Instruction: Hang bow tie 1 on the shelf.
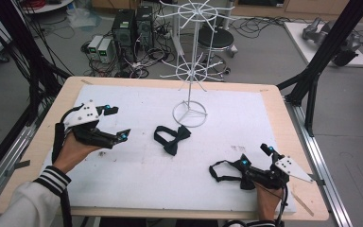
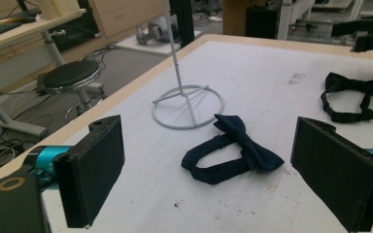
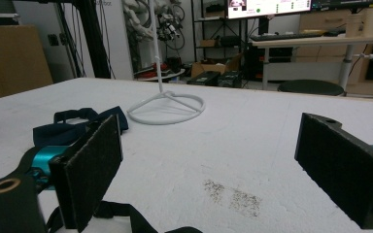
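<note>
White foam-topped table point(image 1: 123, 189) in a cable-strewn lab. One dark bow tie point(image 1: 171, 138) lies mid-table, just before the white wire rack point(image 1: 189, 113); a second bow tie point(image 1: 227, 172) lies beside the right gripper point(image 1: 255, 158). Both it and the left gripper point(image 1: 118, 123) stand released, jaws apart. Advice: pinch a tie at its knot. No legible labels.

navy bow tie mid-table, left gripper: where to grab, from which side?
Grip the knot at the middle of the navy bow tie, where the wings pinch narrow. It lies flat on the white mat with its strap loop toward the left gripper, so probably come from above, the open jaws straddling the knot.
</note>
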`<state>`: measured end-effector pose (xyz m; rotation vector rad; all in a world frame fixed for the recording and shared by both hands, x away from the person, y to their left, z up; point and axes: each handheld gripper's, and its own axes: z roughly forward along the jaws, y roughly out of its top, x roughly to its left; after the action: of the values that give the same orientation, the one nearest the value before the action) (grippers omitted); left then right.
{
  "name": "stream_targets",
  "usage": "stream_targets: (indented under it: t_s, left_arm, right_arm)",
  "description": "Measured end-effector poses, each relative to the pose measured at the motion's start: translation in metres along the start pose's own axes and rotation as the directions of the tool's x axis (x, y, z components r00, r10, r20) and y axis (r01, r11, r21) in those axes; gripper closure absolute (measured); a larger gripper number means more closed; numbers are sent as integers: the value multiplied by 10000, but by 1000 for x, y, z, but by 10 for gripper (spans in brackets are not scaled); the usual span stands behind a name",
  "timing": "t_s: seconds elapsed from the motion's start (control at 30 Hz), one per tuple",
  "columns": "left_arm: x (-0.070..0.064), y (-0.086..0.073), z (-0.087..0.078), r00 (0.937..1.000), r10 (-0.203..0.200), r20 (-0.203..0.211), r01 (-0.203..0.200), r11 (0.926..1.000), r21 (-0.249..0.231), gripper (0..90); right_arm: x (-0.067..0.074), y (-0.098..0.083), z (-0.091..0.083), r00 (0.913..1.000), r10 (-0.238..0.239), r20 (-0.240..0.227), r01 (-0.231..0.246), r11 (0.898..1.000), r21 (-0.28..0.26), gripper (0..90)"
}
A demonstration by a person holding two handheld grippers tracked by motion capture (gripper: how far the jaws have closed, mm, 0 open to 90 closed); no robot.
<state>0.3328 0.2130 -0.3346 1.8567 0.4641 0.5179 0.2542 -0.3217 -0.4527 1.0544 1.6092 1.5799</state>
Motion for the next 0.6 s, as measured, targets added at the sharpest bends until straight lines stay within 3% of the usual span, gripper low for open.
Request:
stream_targets:
  t_s: [0.17, 0.6]
  left_arm:
    - [-2, 10, 14, 9995, 298, 81, -302, 9985, 461, 127]
    - [-9, 21, 56, 9981, 352, 507, -415, 9908, 1287, 126]
  right_arm:
    - [0, 0, 0, 10000, 46, 19, -46, 10000, 15, 93]
    - [1, 0, -1, 10000, -2, 15, 2, 10000, 16, 93]
